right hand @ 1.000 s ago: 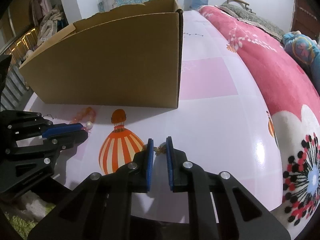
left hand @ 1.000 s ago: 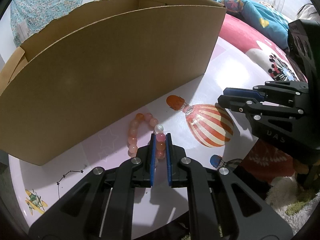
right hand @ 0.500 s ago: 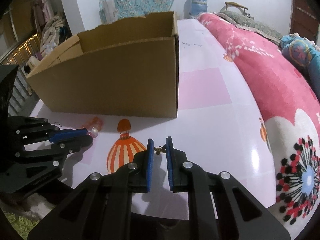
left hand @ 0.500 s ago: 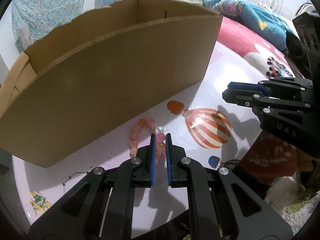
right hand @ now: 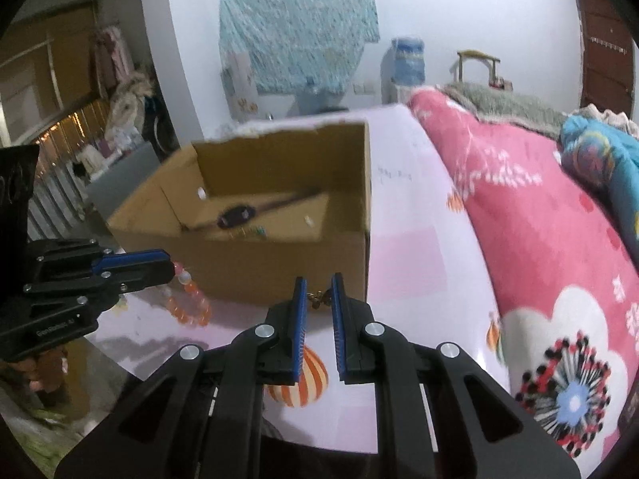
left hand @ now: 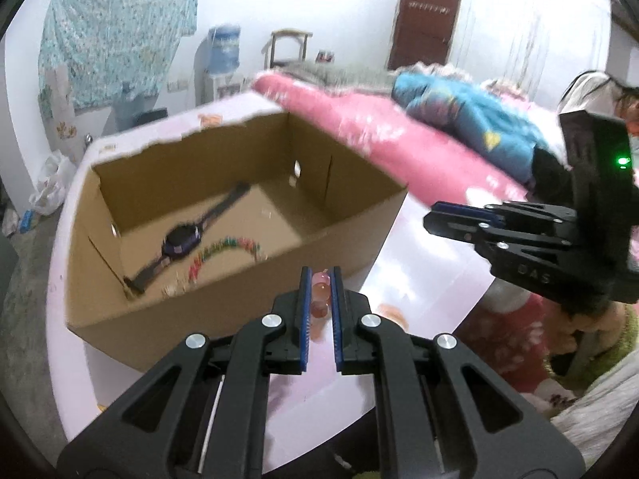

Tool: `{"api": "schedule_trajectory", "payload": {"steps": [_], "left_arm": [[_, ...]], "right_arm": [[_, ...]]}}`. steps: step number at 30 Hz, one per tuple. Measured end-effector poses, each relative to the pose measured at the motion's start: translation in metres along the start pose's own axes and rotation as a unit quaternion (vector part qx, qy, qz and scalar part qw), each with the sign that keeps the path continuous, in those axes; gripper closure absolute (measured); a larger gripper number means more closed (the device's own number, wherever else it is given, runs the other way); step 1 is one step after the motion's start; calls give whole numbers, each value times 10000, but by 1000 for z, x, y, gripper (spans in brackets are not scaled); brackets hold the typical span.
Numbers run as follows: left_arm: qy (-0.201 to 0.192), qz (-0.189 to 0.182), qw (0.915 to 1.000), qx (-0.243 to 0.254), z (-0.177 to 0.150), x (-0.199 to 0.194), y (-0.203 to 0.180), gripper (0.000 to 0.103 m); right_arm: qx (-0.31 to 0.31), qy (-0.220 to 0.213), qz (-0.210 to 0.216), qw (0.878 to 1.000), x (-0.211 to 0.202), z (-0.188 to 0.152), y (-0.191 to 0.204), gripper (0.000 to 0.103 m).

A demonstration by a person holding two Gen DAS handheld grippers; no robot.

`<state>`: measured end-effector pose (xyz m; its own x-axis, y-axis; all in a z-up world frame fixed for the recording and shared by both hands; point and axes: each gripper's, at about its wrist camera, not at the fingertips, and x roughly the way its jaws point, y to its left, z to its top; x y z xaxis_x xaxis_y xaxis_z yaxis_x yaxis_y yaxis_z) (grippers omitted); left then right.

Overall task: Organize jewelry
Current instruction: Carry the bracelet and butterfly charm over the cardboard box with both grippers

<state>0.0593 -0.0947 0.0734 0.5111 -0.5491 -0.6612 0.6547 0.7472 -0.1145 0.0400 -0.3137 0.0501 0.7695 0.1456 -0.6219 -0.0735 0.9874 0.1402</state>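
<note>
The left gripper (left hand: 318,279) is clamped on a pink bead bracelet (right hand: 187,299), whose loop hangs below the tips at the left of the right wrist view. The right gripper (right hand: 318,293) pinches a small brass-coloured piece, probably an earring (right hand: 319,299), though blur hides its shape. Both hover before the near wall of the cardboard box (left hand: 223,291), mid-frame. A watch (left hand: 181,237) and a multicoloured beaded strand (left hand: 227,249) lie on its floor. To do this well, carry each item clear over the rim, lower toward bare cardboard at the box's right, then release so nothing tangles.
</note>
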Motion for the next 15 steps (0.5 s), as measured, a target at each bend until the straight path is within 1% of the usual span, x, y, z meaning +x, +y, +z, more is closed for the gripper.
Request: {"api": "schedule_trajectory", "payload": {"steps": [5,8,10,12,15], "left_arm": [[-375,-269,9989,-51,27,-25,6,95],[-539,-365,9979,-56,44,-32,14,95],[-572,-405,9975,-69,60,-28,22,95],[-464,-432,9979,-115,71,-18,30,95],[-29,-592,9977,-342,92,17,54,95]], "right_arm": [[-81,-420,259,9987,-16,32,4,90],[-160,-523,496,9973,-15,56,4,90],[-191,-474,726,9961,-7,70,1,90],[-213,-359,866,9954,5,80,0,90],[-282,-39,982,9948,32,92,-3,90]]}}
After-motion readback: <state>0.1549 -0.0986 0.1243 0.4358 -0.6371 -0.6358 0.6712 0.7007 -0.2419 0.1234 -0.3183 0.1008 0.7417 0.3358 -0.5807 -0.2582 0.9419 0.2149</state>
